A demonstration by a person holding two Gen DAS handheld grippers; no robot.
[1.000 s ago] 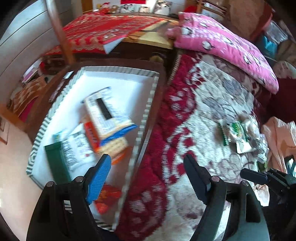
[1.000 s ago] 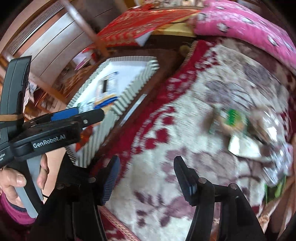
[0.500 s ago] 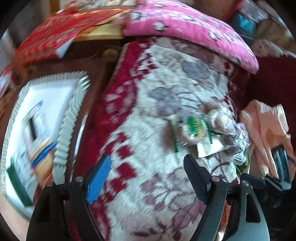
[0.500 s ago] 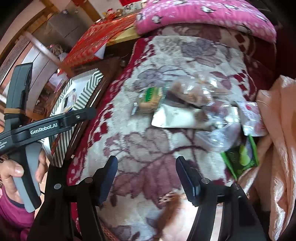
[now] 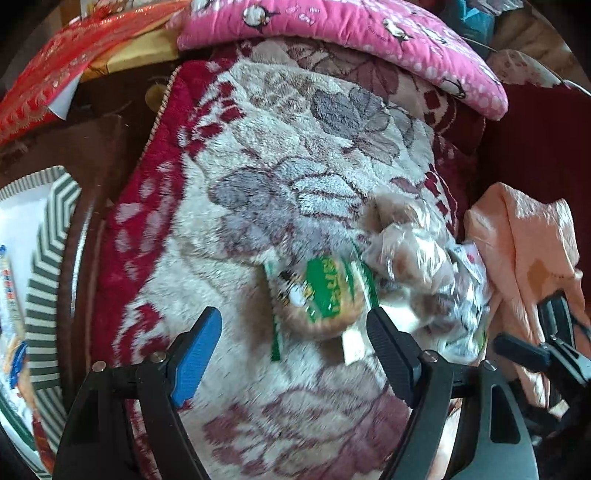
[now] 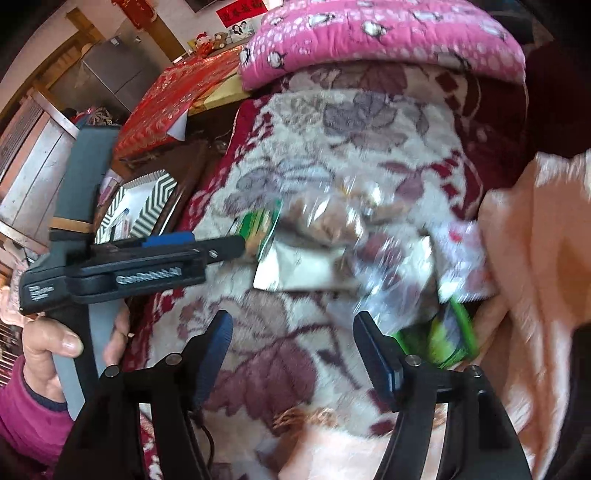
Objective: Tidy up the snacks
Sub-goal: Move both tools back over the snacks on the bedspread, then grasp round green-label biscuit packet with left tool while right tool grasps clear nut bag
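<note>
A pile of snack packets lies on a flowered blanket (image 5: 258,192). A round cake in a green-labelled wrapper (image 5: 321,295) sits nearest my left gripper (image 5: 291,343), which is open and empty, the packet just ahead of its jaws. Clear bags of brown snacks (image 5: 410,251) lie to its right. In the right wrist view my right gripper (image 6: 291,350) is open and empty over the blanket, with a silver packet (image 6: 303,266), clear bags (image 6: 332,218) and a green packet (image 6: 439,339) ahead. The left gripper's finger (image 6: 225,245) reaches the green-labelled cake (image 6: 258,229).
A striped tray (image 5: 51,258) holding sorted snacks sits at the left, beyond the blanket's red border; it also shows in the right wrist view (image 6: 147,203). A pink pillow (image 5: 351,29) lies at the back. A peach cloth (image 5: 528,251) lies at the right.
My left gripper has swung right from the tray to the snack pile and closed in on the green-labelled cake. My right gripper has moved closer to the pile. Both stay open.
</note>
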